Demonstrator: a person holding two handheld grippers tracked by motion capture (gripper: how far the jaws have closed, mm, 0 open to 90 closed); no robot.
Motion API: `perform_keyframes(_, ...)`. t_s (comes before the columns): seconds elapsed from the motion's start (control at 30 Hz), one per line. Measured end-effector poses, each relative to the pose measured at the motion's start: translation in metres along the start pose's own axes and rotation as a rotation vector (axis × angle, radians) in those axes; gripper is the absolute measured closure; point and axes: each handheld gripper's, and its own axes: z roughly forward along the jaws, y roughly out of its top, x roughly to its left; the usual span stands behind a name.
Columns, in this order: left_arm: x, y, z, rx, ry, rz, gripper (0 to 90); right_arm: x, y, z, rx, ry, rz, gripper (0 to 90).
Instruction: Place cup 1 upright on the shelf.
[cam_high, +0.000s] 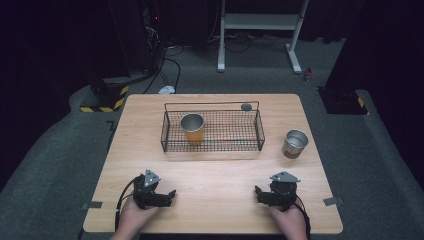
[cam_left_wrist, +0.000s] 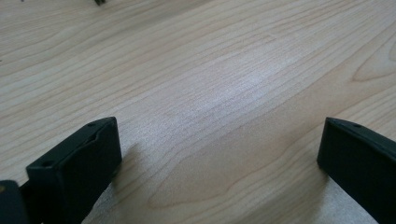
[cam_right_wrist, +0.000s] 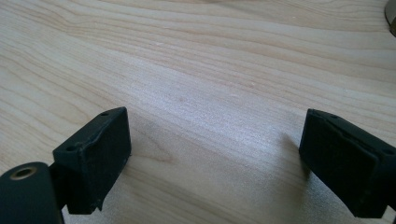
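Orange cup (cam_high: 193, 129) stands upright inside the wire basket (cam_high: 212, 145), at its left end – looks already stowed. Silver cup (cam_high: 294, 144) stands on the table (cam_high: 215, 175) just right of the basket, apart from it, probably next to go in. Right tool (cam_high: 264, 194) sits at the near edge, jaws spread wide, nothing between them; left tool (cam_high: 167, 196) likewise open and empty, jaws just above bare wood. Both parked low – a rest pose, I'd guess. Clear wood between right tool and silver cup; the basket's right half is free for the drop.
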Motion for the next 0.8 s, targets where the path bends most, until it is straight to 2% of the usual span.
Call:
perform_keyframes(0.03,0.0000,0.0002,0.0002,-0.003,0.001,0.004,0.4,-0.0001,-0.0001,-0.0001,0.000,0.001,-0.001,9.1)
perform_keyframes(0.13,0.0028,0.0007,0.0015,0.006,-0.009,-0.028,0.0,-0.0001,-0.0001,-0.0002,0.000,0.000,-0.005,9.0)
perform_keyframes(0.53,0.0037,0.0009,0.0015,0.009,-0.014,-0.017,0.1,-0.0025,0.0003,-0.0020,-0.004,0.001,0.012,12.1)
perform_keyframes(0.8,0.0039,0.0009,0.0015,0.009,-0.015,-0.016,0.1,-0.0075,0.0028,-0.0066,-0.039,-0.016,0.014,10.0)
